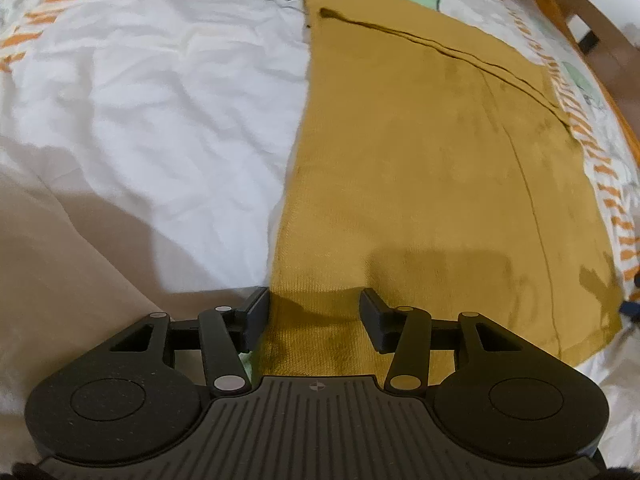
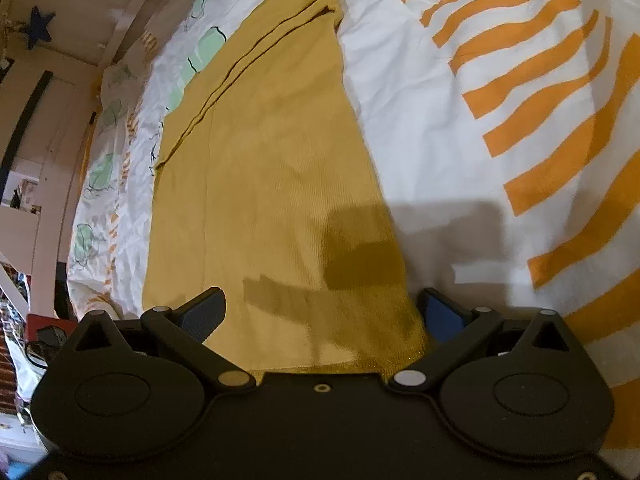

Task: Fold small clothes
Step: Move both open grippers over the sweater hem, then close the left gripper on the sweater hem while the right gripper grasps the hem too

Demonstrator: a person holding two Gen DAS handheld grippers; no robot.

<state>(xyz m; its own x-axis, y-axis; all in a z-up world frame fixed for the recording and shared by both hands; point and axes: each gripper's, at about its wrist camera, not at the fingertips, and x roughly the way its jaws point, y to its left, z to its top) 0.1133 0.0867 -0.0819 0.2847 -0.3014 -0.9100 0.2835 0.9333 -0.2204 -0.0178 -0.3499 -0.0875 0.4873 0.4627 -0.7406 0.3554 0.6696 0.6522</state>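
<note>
Garment: mustard knit garment (image 1: 420,168), flat on printed bedsheet (image 1: 160,100).
Left gripper (image 1: 314,316): fingers parted, empty.
Right gripper (image 2: 320,316): fingers wide, empty.

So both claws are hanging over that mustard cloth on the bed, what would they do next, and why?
Probably lower and pinch the near edge. The left gripper and right gripper are both open, each straddling a near corner of the mustard garment, which lies flat on the bedsheet.

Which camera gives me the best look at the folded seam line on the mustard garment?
The left wrist view: the dark seam line on the mustard garment runs long and sharp across the far part of the cloth. The right wrist view shows the same seam, but narrower and off to the left side.
</note>
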